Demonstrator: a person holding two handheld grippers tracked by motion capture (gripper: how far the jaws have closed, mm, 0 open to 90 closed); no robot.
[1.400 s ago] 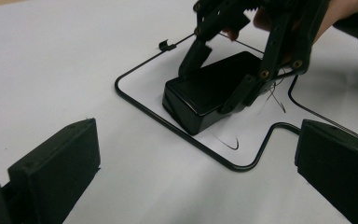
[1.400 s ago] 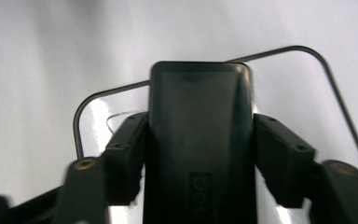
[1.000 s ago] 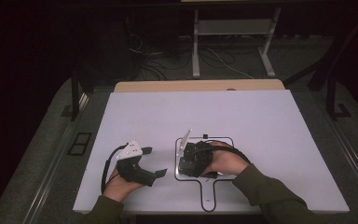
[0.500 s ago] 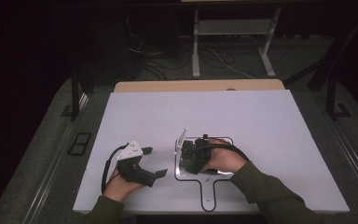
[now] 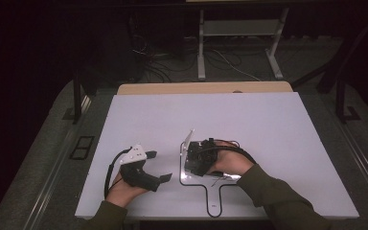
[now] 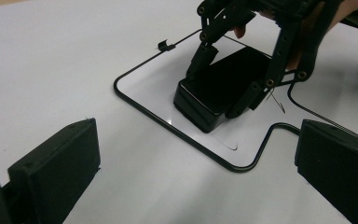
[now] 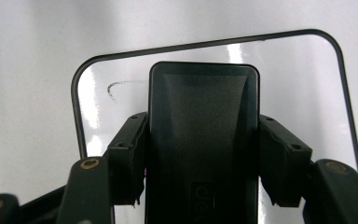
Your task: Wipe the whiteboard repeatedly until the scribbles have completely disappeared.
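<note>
Right tongs [image 5: 191, 160] clamped on a black box [image 7: 204, 140], 1 pad against each long side, seen plainly in the right gripper view. Box resting flat on a glossy white board [image 7: 307, 84] edged with a thin black line, inside the rounded outline, set toward the board's left half in the high view [image 5: 190, 178]. Board lying on the white worktop [image 5: 268, 124], near its front edge and roughly at the middle, with a narrow handle-like tab [image 5: 214, 201] pointing toward the person. Short lettering on the box lid near the tongs, too cut off to read.

Left tongs [image 5: 160, 166] spread wide and holding nothing, both pads [image 6: 56, 163] hovering low over bare worktop just left of the board, aimed toward the box. Box [image 6: 219, 91] seen from that side as a shallow case with a lid seam, gripped at its far end by the right tongs [image 6: 228, 77]. A small black clip [image 6: 166, 45] sitting on the board's outline at the far edge. Thin dark cable [image 6: 321, 116] trailing across the board beside the right hand [image 5: 230, 163].
</note>
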